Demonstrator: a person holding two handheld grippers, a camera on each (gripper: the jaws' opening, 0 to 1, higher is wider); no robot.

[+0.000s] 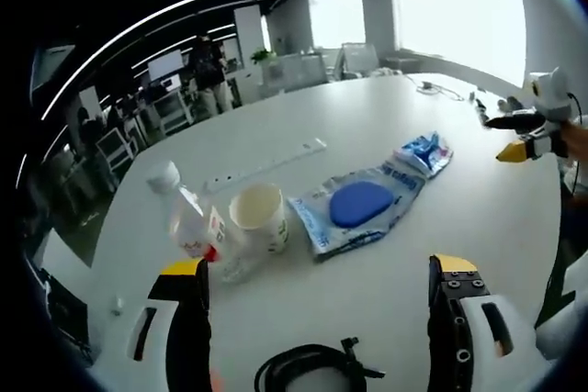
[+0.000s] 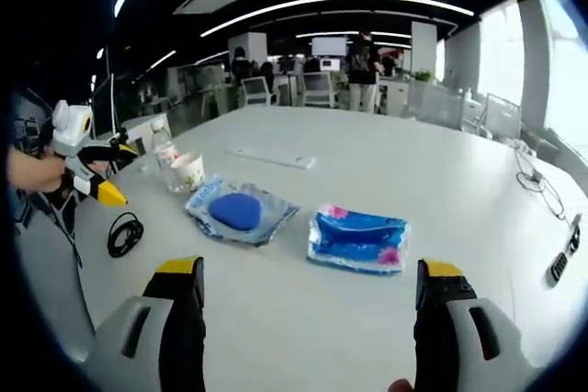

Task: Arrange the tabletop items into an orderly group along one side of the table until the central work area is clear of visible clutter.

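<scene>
- On the white surface, the items lie in a loose row: a clear plastic bottle lying tilted, touching a paper cup; just beside the cup, a clear bag holding a blue disc; then a blue printed packet touching that bag's far end.
- A white power strip lies behind the row, apart from it. A coiled black cable lies near the surface's edge, between the left tongs' jaws in the left gripper view.
- Left tongs: jaws spread wide, holding nothing, raised above the surface short of the cup.
- Right tongs: jaws spread wide, holding nothing, facing the blue printed packet.
- Judgement: both tongs are parted and held clear to allow a first grasp; no item appears grouped along a side yet.
- Judgement: the packet and the bag are thin and flat, so a pinch at an edge is called for.
</scene>
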